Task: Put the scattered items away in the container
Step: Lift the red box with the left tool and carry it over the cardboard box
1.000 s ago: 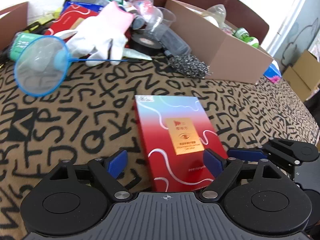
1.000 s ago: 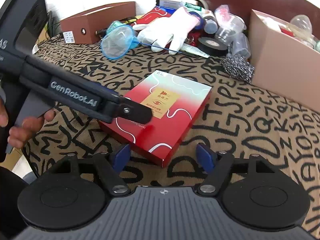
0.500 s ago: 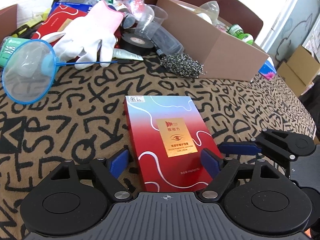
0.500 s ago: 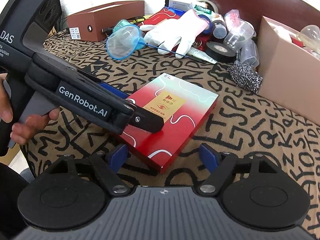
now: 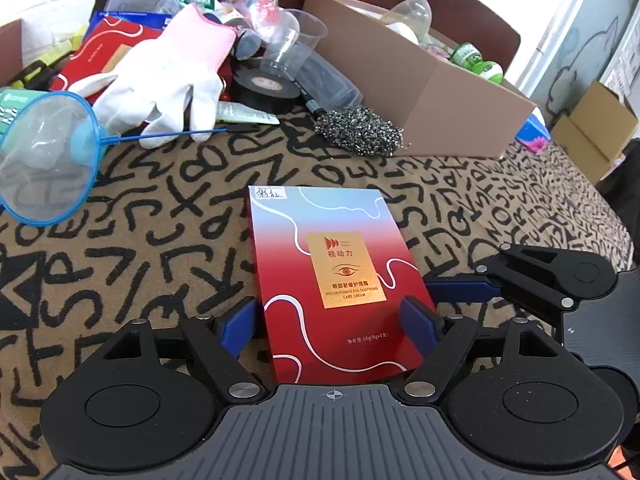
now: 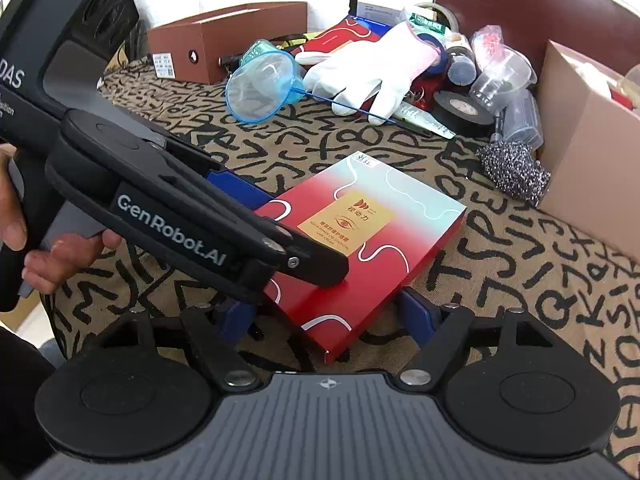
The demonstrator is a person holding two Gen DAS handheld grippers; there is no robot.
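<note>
Both grippers have crept forward over the last second, so the red box now sits deeper between the left gripper's [image 5: 332,322] spread blue fingers than it did, while the patterned tablecloth [image 5: 120,264] and the clutter on it have stayed put. Largest in view is the cardboard container [image 5: 420,92], open-topped, standing at the far right of the cloth with bottles and a clear dome already inside. Next comes the red box [image 5: 340,280], lying flat on the cloth well short of the container, its near end between the left gripper's 2 fingers, which are parted wider than the box and, as far as I can tell, not yet touching its sides. The right gripper [image 6: 326,316] is also spread wide, its fingers apart around the box's near corner and gripping nothing. Behind lie a white glove [image 5: 168,80], a blue net [image 5: 44,156], black tape [image 5: 266,88] and a steel scourer [image 5: 358,130] resting just beside the container wall. For a good pick, I judge the left gripper should square up to the box's long edges, settle low so its fingers meet the side walls rather than the glossy lid, then squeeze evenly; the flat box may slip or pivot if caught by 1 corner.
</note>
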